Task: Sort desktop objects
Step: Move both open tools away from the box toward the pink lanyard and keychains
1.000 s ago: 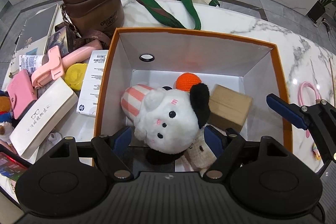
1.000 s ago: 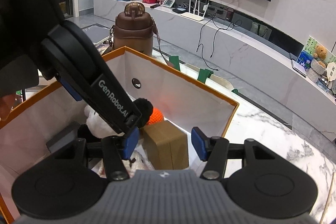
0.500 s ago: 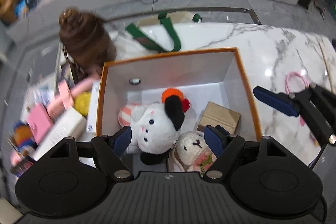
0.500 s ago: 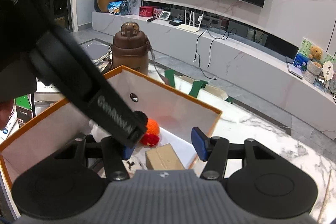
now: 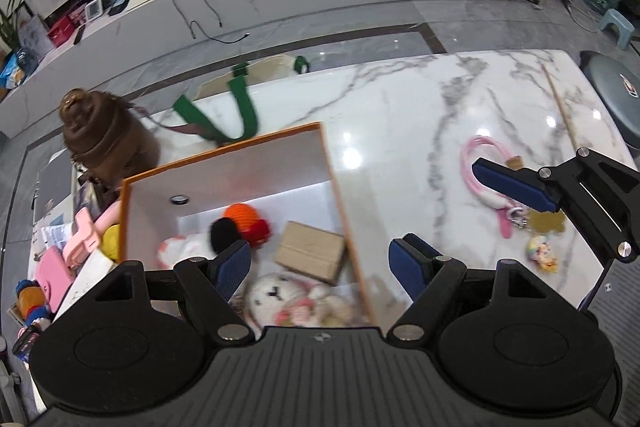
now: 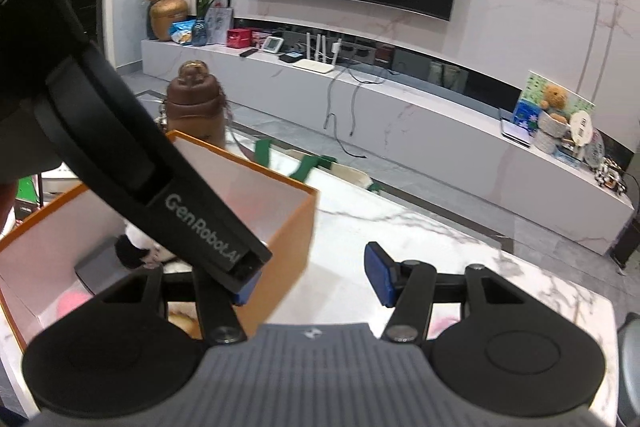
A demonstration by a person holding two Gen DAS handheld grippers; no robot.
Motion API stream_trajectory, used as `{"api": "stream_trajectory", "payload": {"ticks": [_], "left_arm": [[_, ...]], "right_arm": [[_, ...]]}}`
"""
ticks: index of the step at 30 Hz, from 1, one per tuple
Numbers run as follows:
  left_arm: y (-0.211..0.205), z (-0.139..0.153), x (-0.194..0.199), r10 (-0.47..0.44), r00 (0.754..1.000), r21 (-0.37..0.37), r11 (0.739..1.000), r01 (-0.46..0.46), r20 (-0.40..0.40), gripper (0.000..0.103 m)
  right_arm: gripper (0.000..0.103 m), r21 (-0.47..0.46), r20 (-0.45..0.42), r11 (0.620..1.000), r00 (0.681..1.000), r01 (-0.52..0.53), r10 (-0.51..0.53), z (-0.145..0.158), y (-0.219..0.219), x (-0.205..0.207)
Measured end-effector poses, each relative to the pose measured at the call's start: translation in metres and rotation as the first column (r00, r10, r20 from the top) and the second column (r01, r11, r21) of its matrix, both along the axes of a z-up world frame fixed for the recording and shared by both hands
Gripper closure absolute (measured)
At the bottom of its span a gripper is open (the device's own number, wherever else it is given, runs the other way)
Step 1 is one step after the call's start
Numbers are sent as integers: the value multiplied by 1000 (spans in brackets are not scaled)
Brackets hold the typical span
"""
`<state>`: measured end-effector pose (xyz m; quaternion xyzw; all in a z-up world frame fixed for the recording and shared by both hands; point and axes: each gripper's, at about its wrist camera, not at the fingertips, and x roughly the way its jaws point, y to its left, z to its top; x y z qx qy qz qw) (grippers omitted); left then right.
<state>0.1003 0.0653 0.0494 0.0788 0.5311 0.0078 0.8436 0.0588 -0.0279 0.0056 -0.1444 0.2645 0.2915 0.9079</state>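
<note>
Left jaws (image 5: 320, 261): spread wide, empty, above the orange box (image 5: 332, 183) rim.
Right jaws (image 6: 312, 277): parted, holding nothing.
Next target: pink cord (image 5: 486, 171) on the marble surface (image 5: 400, 115), right of box.
Approach: straddle the cord loop before closing.

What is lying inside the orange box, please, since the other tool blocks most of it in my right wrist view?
Observer: The left wrist view shows a small cardboard box on the floor of the orange box, beside an orange knitted toy.
Operator: Is anything else in there?
Observer: Yes, a white plush rabbit lies by the near wall, just in front of the cardboard box.
Operator: Thank you. What is still out on the table to the right of the box?
Observer: A pink cord lies on the marble table, with a small colourful charm close by it.
</note>
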Motion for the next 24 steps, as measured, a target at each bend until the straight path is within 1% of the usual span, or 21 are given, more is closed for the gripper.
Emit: {"api": "stream_trajectory", "payload": {"ticks": [8, 16, 24], "left_arm": [[-43, -5, 5, -51, 999, 0, 999, 51, -4, 13], [-84, -13, 9, -82, 997, 3, 997, 82, -10, 13], [-114, -28, 14, -109, 993, -20, 994, 109, -34, 13]], "right_arm": [[46, -12, 2, 999, 999, 52, -52, -4, -39, -1], [46, -13, -10, 995, 995, 101, -101, -12, -76, 1], [46, -9, -33, 991, 990, 136, -137, -24, -110, 9]]}}
